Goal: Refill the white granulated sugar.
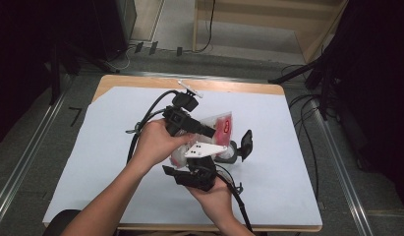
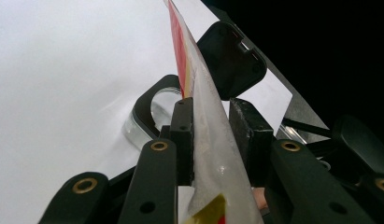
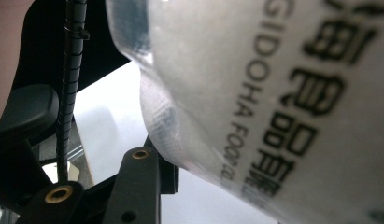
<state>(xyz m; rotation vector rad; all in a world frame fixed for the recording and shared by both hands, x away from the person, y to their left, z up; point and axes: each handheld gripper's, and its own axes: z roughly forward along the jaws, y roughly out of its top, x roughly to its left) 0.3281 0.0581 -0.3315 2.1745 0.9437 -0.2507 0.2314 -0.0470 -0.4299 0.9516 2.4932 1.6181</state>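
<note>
Taking the clear plastic packet point(image 1: 220, 125) with the red label as the mark, the left gripper point(image 1: 209, 131) comes at it from the left and its fingers point(image 2: 182, 135) are clenched on the packet's edge, holding it above the white-covered bench point(image 1: 91, 162). Just right of and below the packet lies a glass container point(image 1: 228, 153) with its black lid point(image 1: 246, 142) tipped open. Nearer the person, the right gripper point(image 1: 202, 162) sits under the packet, which presses against its camera; whether its fingers grip it I cannot tell.
</note>
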